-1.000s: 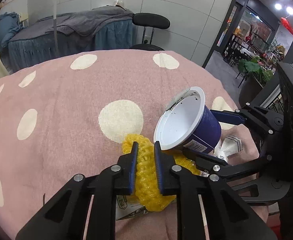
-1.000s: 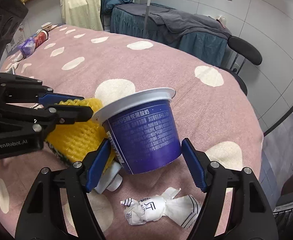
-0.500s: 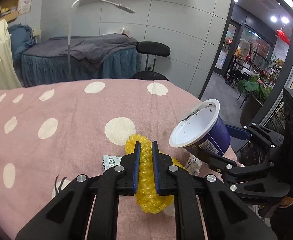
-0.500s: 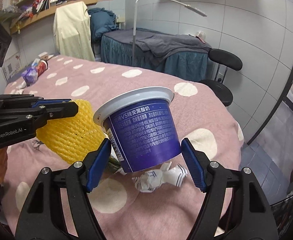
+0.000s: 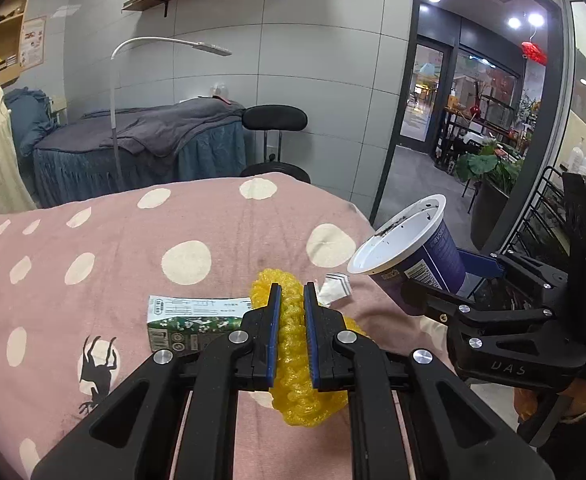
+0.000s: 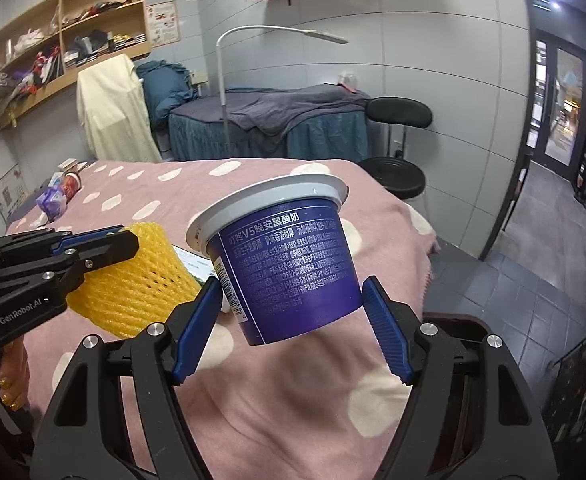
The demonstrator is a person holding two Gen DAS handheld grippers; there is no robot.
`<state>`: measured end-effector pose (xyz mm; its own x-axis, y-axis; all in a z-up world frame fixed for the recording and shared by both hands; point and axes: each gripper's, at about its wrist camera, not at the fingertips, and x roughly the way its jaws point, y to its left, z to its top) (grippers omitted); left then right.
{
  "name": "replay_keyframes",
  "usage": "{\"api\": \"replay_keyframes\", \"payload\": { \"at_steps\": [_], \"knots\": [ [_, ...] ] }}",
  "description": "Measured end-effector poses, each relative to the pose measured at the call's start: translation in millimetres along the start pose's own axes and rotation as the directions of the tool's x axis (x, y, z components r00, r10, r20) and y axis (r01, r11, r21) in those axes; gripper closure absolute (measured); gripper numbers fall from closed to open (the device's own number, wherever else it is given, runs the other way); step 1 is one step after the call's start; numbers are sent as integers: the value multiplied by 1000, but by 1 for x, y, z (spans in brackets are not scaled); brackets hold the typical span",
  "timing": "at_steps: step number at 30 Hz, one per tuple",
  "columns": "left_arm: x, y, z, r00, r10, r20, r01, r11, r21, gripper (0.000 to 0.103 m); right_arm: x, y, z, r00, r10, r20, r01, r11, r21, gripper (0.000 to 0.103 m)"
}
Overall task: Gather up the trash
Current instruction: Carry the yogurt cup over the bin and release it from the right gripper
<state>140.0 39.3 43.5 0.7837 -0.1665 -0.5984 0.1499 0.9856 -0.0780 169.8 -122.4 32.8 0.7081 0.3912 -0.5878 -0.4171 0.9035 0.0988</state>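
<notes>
My left gripper (image 5: 292, 296) is shut on a yellow foam net sleeve (image 5: 299, 392) and holds it above the pink polka-dot bedspread (image 5: 113, 248). The sleeve also shows in the right wrist view (image 6: 133, 280). My right gripper (image 6: 289, 300) is shut on an empty blue yogurt cup (image 6: 289, 264) with a white rim, held in the air past the bed's right edge; it also shows in the left wrist view (image 5: 413, 248). A green and white carton (image 5: 193, 322) and a crumpled white wrapper (image 5: 335, 286) lie on the bedspread.
A purple packet (image 6: 53, 202) and a red can (image 6: 71, 184) lie at the bed's far left end. A black stool (image 6: 393, 164), a floor lamp (image 6: 223, 92) and a grey-covered bed (image 6: 273, 120) stand behind. Tiled floor lies to the right.
Both grippers have lifted up and back from the bedspread, carrying the net sleeve and the cup. The carton that lay under the sleeve is now uncovered.
</notes>
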Motion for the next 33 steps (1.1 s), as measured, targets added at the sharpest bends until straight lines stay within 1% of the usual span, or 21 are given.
{"api": "replay_keyframes", "payload": {
  "at_steps": [4, 7, 12, 18, 23, 28, 33],
  "knots": [
    [0, -14, 1, 1000, -29, 7, 29, 1000, -1, 91, -20, -17, -16, 999, -42, 29, 41, 998, 37, 31],
    [1, -28, 1, 998, -61, 12, 61, 998, 5, 91, -30, -32, -27, 996, -78, 35, 76, 995, 70, 31],
    [10, -55, -2, 993, -114, 1, 114, 993, 32, 91, -39, -64, -46, 991, -129, 18, 125, 980, 154, 31],
    [23, -85, -3, 985, -170, -22, 171, 983, 61, 91, -46, -103, -70, 978, -207, -12, 204, 954, 221, 31],
    [31, -106, -5, 976, -212, -44, 215, 973, 81, 91, -41, -128, -93, 961, -270, -56, 275, 925, 264, 31],
    [42, -123, -8, 968, -239, -77, 245, 966, 86, 91, -28, -148, -115, 948, -297, -113, 318, 896, 311, 31],
    [46, -139, -12, 965, -248, -88, 257, 961, 106, 91, -3, -166, -135, 931, -313, -186, 359, 874, 329, 31]
  ]
}}
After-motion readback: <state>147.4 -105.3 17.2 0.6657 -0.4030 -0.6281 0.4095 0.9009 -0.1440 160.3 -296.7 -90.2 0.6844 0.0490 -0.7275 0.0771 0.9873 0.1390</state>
